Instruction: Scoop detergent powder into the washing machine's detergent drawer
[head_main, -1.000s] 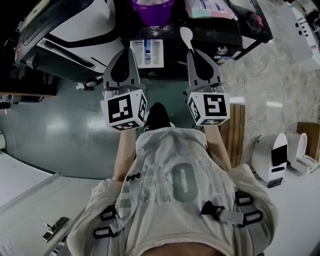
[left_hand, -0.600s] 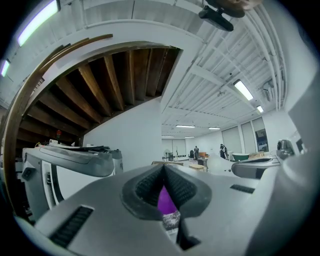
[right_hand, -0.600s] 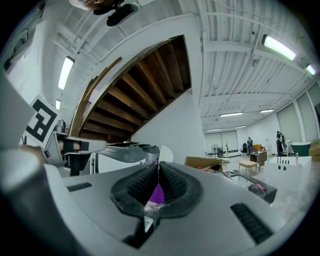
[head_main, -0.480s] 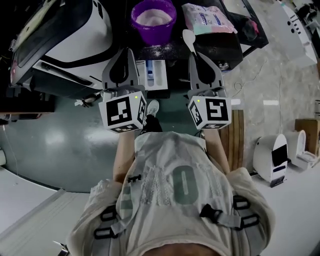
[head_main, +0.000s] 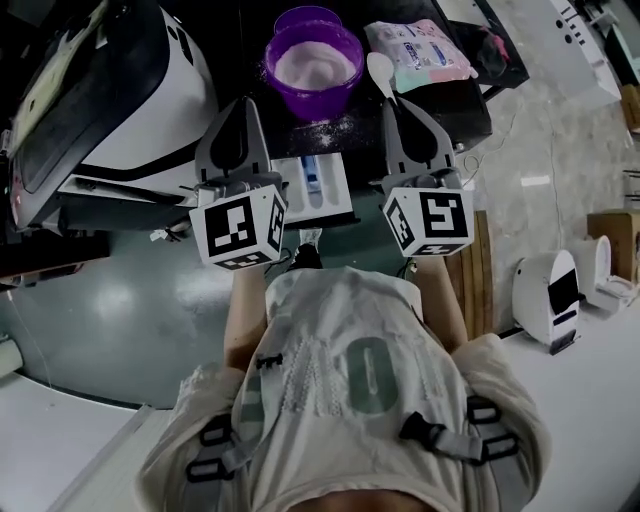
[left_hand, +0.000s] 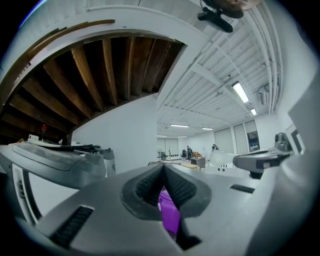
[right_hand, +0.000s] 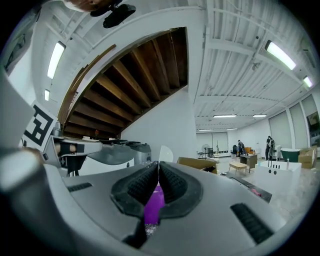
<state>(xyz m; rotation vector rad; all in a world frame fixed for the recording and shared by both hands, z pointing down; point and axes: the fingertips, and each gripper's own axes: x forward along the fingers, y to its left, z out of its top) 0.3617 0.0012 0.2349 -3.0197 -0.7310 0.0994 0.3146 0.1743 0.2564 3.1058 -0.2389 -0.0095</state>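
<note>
A purple bowl (head_main: 315, 62) holding pale detergent powder stands on a dark top just beyond both grippers. Through each gripper's jaw gap the purple bowl (left_hand: 169, 212) (right_hand: 152, 207) shows. Below it the white detergent drawer (head_main: 316, 186) is pulled open from the washing machine (head_main: 120, 90). My right gripper (head_main: 391, 100) (right_hand: 158, 165) is shut on a white spoon (head_main: 380, 70), whose bowl end, the spoon (right_hand: 165, 153), pokes up past the jaws. My left gripper (head_main: 243, 104) (left_hand: 163, 167) is shut with nothing in it, left of the drawer.
A pink and white detergent bag (head_main: 420, 42) lies right of the bowl. Spilled powder dusts the dark top. A white appliance (head_main: 548, 298) sits on the floor at right. The person's body fills the lower head view.
The bowl, bag and drawer have slid down and nearer in the head view. Both grippers keep their pose side by side, the spoon still in the right one.
</note>
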